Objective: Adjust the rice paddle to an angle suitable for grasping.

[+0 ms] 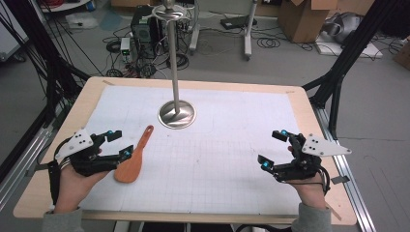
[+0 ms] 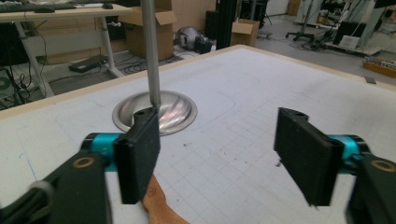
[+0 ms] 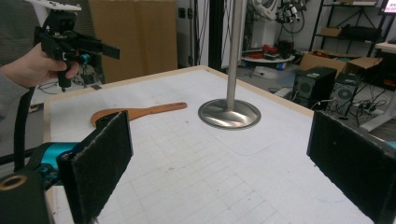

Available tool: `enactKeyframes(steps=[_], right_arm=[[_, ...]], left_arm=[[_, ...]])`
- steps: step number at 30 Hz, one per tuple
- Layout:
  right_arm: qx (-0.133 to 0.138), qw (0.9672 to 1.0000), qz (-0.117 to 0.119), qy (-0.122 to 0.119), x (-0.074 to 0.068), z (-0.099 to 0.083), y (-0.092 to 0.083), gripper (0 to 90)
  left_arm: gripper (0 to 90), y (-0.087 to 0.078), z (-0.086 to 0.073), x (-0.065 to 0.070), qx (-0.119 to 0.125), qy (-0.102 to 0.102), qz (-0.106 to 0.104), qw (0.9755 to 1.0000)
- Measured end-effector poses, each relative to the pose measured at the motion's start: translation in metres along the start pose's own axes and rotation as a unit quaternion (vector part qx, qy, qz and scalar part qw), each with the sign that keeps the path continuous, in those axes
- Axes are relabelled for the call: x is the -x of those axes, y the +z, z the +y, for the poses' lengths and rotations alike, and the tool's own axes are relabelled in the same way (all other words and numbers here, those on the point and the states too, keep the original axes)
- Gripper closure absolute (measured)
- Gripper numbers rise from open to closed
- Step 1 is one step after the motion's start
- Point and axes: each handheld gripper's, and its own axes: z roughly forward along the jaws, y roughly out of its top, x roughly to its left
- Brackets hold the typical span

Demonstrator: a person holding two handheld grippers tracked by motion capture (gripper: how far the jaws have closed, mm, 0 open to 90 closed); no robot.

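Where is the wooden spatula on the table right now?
In the high view, the wooden spatula lies on the table's left side, beside the left gripper, with its handle pointing toward the metal stand.

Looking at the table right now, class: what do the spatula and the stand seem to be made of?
Spatula: probably wood, with an even orange-brown, smooth, matt surface; grain is too fine to confirm.
Stand: metal, likely polished steel; its domed base and upright pole are silver and show bright reflections.

Spatula [image 1: 133, 162] orange-brown wood; stand base [image 1: 177, 114] shiny silver; bench [image 1: 43, 181] tan-edged, white mat [image 1: 217, 159] with faint grey grid; 2 grippers' fingers [image 2: 140, 156] black (teal joints).
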Motion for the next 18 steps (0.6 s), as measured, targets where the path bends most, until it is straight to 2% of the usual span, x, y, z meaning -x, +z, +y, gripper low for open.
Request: enactKeyframes(steps=[9,14,18], right_arm=[[0.000,1.0000,0.000,0.001,-0.001,-0.001,-0.002,5.6],[-0.004,1.0000,0.000,0.000,-0.001,-0.002,-0.003,5.6],[-0.009,1.0000,0.000,0.000,-0.002,-0.003,-0.005,5.6]], left_arm=[[57.1,0.007,-0.006,-0.001,-0.033,-0.002,0.016,0.9993],[64.2,0.013,-0.009,-0.004,-0.043,-0.024,0.024,0.9985],[76.5,0.020,-0.014,-0.009,-0.061,-0.034,0.036,0.9969]])
